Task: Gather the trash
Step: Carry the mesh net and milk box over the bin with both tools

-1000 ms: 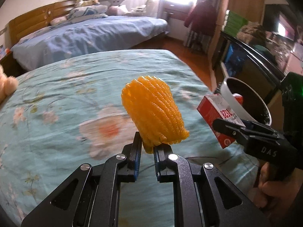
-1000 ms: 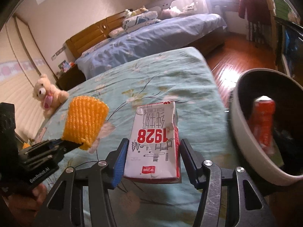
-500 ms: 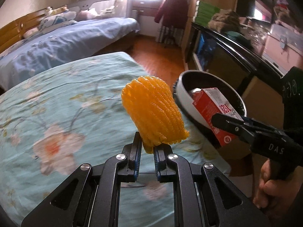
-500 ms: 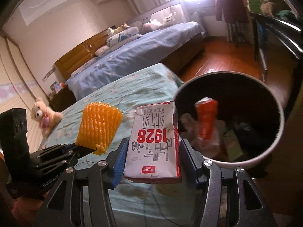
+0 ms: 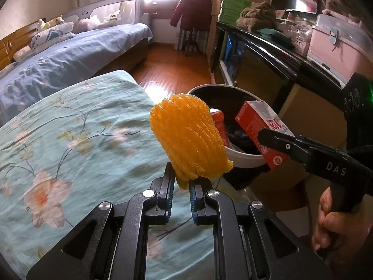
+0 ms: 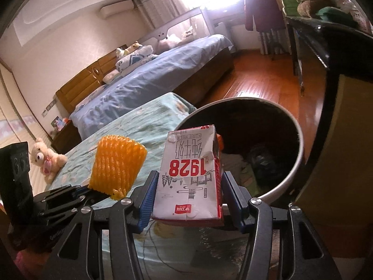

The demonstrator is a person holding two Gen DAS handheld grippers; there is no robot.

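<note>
You carried both finds toward the bin at centre right, left claw clenched on the orange foam net, right claw grasping the milk carton, each needing release over the rim.

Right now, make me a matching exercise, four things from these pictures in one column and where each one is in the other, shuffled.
1. orange foam net
2. milk carton
3. red can
4. teddy bear

a. inside the trash bin
b. pinched at its bottom edge by the left gripper
c. lying on the floral bedspread
d. clamped in the right gripper

Pairs: 1-b, 2-d, 3-a, 4-c
</note>
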